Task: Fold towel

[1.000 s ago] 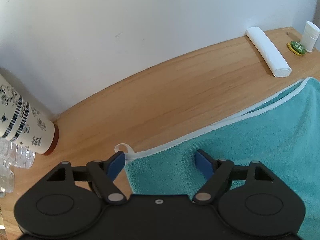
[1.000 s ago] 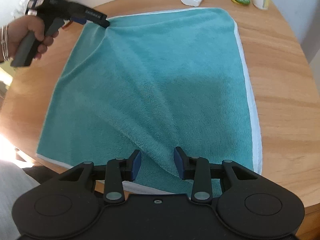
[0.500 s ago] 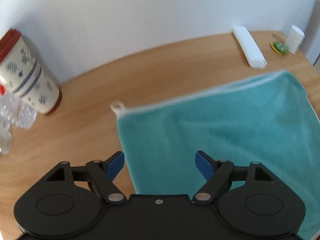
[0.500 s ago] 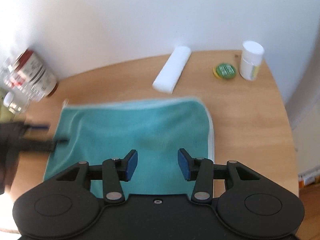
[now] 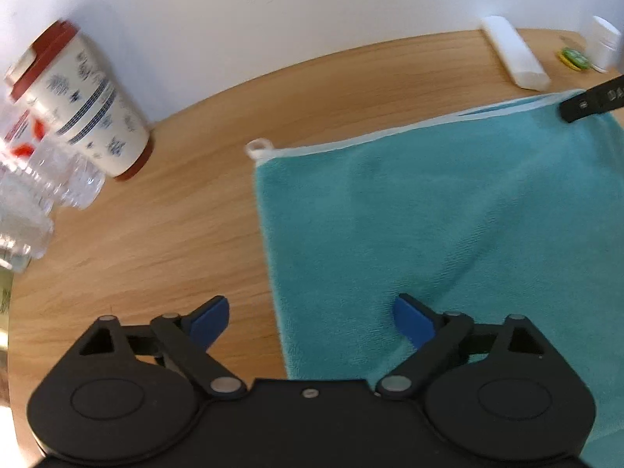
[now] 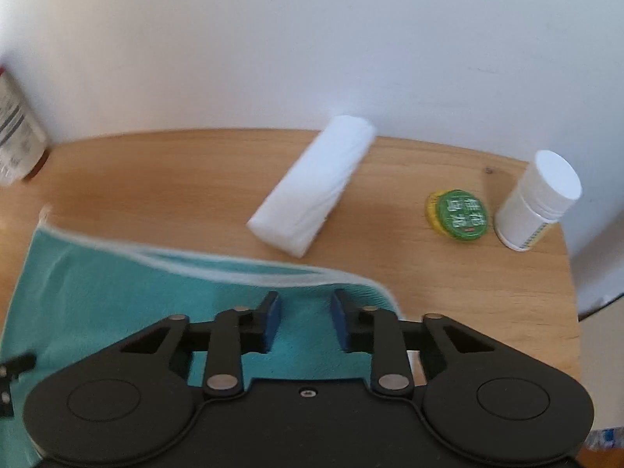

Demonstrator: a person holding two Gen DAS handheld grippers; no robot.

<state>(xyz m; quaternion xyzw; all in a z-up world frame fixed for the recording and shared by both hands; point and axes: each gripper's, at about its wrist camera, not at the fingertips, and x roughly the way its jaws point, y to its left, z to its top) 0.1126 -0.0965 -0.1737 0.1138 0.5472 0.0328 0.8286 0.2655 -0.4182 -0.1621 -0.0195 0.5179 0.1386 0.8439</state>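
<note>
Teal towel (image 5: 448, 226) seemingly doubled; both grippers (image 5: 310, 321) (image 6: 304, 318) parted.

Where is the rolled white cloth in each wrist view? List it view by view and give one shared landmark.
Left wrist view: the rolled white cloth lies far top right, beyond the teal towel's white-trimmed edge.
Right wrist view: the cloth lies centre, angled, just beyond the towel edge.
Shared landmark: the green round tin beside the white bottle.
</note>
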